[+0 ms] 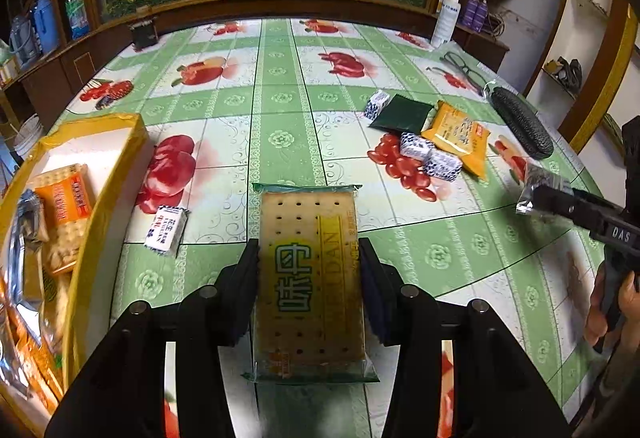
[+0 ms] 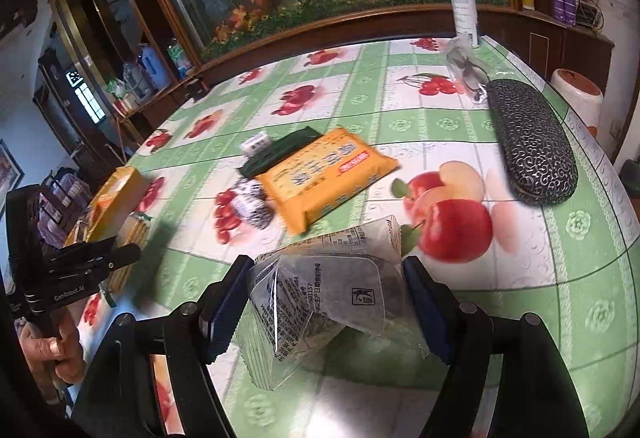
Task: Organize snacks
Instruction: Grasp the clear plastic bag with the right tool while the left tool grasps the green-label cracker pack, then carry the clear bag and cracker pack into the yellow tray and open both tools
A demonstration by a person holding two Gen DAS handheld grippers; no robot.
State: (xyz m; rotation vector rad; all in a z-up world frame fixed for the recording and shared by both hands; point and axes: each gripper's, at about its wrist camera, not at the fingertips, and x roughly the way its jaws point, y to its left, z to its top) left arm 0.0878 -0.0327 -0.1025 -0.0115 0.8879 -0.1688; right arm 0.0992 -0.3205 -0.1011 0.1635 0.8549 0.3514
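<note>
My left gripper (image 1: 310, 254) is shut on a long cracker packet (image 1: 310, 286) with green edges, held flat above the tablecloth. To its left stands a yellow box (image 1: 120, 142) with several snack packets inside. My right gripper (image 2: 328, 274) is shut on a clear packet of dark seeds (image 2: 332, 298), lifted off the table. The left wrist view shows that gripper (image 1: 536, 194) at the far right. On the table lie an orange packet (image 2: 324, 174), a dark green packet (image 2: 280, 152) and small blue-and-white wrapped sweets (image 2: 250, 204). One more sweet (image 1: 166, 228) lies beside the box.
A dark patterned glasses case (image 2: 528, 146) and a pair of glasses (image 1: 464, 66) lie at the table's right side. A white spray bottle (image 2: 464, 2) stands at the back right. A wooden ledge and a glass cabinet run behind the table. A hand (image 2: 52, 350) holds the left gripper.
</note>
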